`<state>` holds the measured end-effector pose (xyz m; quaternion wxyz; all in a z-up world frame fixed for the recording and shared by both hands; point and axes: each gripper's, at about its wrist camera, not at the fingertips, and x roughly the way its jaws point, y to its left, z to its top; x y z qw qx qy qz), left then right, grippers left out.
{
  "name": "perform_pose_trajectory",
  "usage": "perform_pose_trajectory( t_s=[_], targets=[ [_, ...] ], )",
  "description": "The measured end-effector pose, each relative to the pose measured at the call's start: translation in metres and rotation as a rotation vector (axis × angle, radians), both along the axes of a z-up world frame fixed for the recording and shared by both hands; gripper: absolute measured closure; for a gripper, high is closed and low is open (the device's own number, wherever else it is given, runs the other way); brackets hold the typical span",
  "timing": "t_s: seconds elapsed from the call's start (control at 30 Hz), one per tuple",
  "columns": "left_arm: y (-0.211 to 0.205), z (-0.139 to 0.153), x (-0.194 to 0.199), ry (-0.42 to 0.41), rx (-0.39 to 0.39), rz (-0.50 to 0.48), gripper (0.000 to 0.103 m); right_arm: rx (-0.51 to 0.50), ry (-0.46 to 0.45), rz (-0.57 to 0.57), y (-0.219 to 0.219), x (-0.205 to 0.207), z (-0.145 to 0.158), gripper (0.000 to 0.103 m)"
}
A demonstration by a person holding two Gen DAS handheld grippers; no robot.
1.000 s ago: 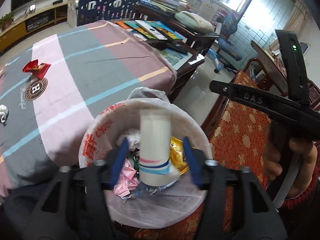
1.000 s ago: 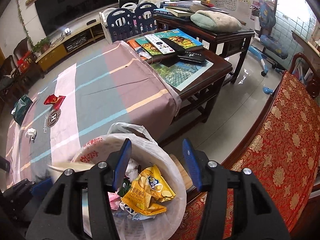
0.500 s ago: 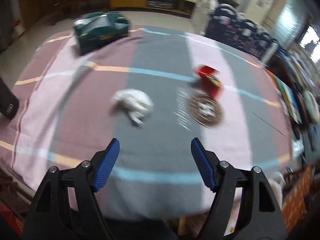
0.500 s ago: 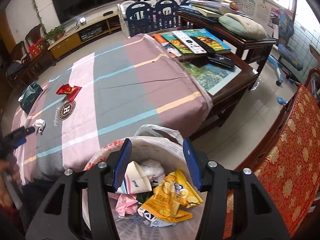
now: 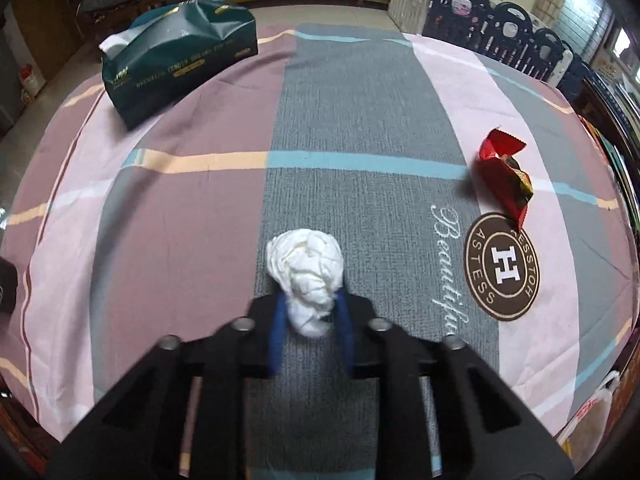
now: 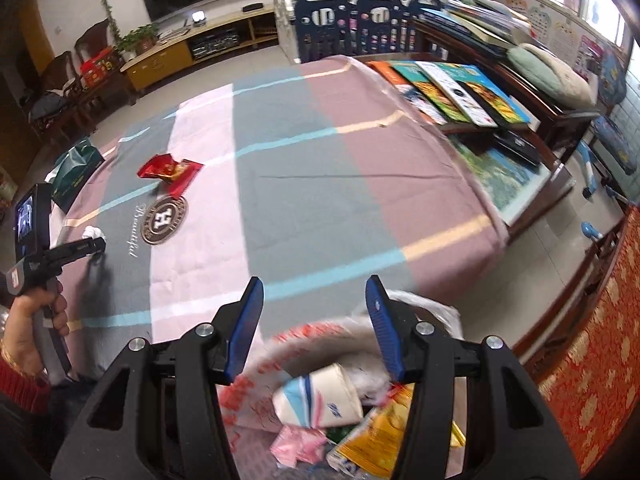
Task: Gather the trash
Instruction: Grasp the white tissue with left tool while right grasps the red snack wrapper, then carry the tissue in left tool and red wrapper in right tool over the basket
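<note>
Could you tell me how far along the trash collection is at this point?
Done: a paper cup and wrappers lie in the bin. In hand: the left hand-held gripper pinches the crumpled tissue. Left: the red wrapper on the tablecloth; the right hand-held gripper is open and empty.

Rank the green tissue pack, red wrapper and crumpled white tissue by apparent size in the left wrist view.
1. Green tissue pack, clearly largest despite lying farthest.
2. Crumpled white tissue and red wrapper look about alike; the tissue lies nearest the camera, so unranked.
</note>
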<state>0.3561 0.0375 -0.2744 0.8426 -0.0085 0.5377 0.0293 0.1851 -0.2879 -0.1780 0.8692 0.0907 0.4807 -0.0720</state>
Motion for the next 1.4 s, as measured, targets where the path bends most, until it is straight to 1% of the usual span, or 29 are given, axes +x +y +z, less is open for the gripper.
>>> perform_pose_trajectory(
  t_s=[0.07,0.13,0.2,0.3,0.33,0.4,0.5,0.53,0.57,0.7,0.77,0.8,0.83,0.87,0.9,0.93,1.07,1.13,1.2,1.23,1.27,1.3,1.33,1.37,1.4],
  targets=[
    [0.001,0.008,-0.009,-0.035,0.007,-0.006,0.086,-0.002,-0.013,0.035,0.015,0.019,-0.003,0.05],
    [0.007,0.019,-0.022,-0.055,-0.019,0.008,0.086,0.001,-0.021,0.07,0.029,0.037,-0.005,0.05],
    [0.015,0.033,-0.039,-0.085,-0.056,0.041,0.087,0.005,-0.029,0.098,0.044,0.056,-0.007,0.05],
    [0.024,0.054,-0.07,-0.147,-0.068,0.088,0.087,0.026,-0.028,0.151,0.068,0.092,-0.011,0.05],
    [0.026,0.057,-0.076,-0.157,-0.069,0.099,0.087,0.024,-0.029,0.177,0.079,0.107,-0.013,0.05],
    [0.029,0.063,-0.089,-0.173,-0.057,0.119,0.087,-0.013,-0.036,0.218,0.1,0.129,-0.017,0.05],
    [0.031,0.071,-0.101,-0.198,-0.022,0.119,0.087,-0.133,-0.025,0.296,0.133,0.162,-0.032,0.05],
    [0.032,0.072,-0.105,-0.204,-0.022,0.116,0.087,-0.192,-0.02,0.323,0.145,0.172,-0.037,0.05],
    [0.034,0.073,-0.109,-0.207,-0.028,0.113,0.087,-0.228,-0.015,0.348,0.154,0.181,-0.042,0.05],
    [0.04,0.07,-0.115,-0.205,-0.029,0.121,0.087,-0.27,0.002,0.389,0.171,0.208,-0.056,0.05],
    [0.045,0.068,-0.117,-0.199,-0.047,0.131,0.087,-0.323,0.001,0.42,0.18,0.217,-0.065,0.05],
    [0.047,0.067,-0.117,-0.197,-0.054,0.134,0.087,-0.34,0.008,0.442,0.184,0.22,-0.07,0.052],
    [0.048,0.066,-0.117,-0.197,-0.058,0.137,0.087,-0.346,0.016,0.459,0.186,0.222,-0.075,0.062],
    [0.049,0.066,-0.118,-0.197,-0.062,0.139,0.087,-0.354,0.036,0.472,0.188,0.224,-0.08,0.075],
    [0.05,0.066,-0.119,-0.198,-0.064,0.141,0.087,-0.35,0.052,0.481,0.19,0.224,-0.084,0.082],
    [0.05,0.066,-0.119,-0.199,-0.066,0.143,0.087,-0.333,0.062,0.488,0.19,0.224,-0.086,0.09],
    [0.052,0.065,-0.12,-0.199,-0.076,0.151,0.087,-0.248,0.063,0.514,0.188,0.214,-0.083,0.1],
    [0.053,0.065,-0.121,-0.199,-0.079,0.153,0.087,-0.186,0.07,0.53,0.186,0.202,-0.074,0.1],
    [0.053,0.066,-0.122,-0.199,-0.08,0.153,0.087,-0.135,0.087,0.578,0.187,0.185,-0.067,0.1],
    [0.053,0.066,-0.122,-0.199,-0.081,0.153,0.086,-0.107,0.114,0.625,0.189,0.173,-0.065,0.096],
    [0.053,0.065,-0.122,-0.198,-0.083,0.153,0.086,-0.079,0.131,0.662,0.189,0.162,-0.063,0.084],
    [0.053,0.065,-0.122,-0.196,-0.088,0.153,0.086,-0.063,0.129,0.675,0.189,0.154,-0.06,0.072],
    [0.053,0.064,-0.122,-0.194,-0.094,0.152,0.087,-0.041,0.11,0.683,0.185,0.145,-0.054,0.044],
    [0.053,0.063,-0.122,-0.191,-0.098,0.151,0.087,-0.006,0.073,0.683,0.18,0.138,-0.046,0.033],
    [0.053,0.063,-0.123,-0.189,-0.101,0.151,0.086,0.028,0.051,0.679,0.175,0.134,-0.042,0.033]
  ],
)
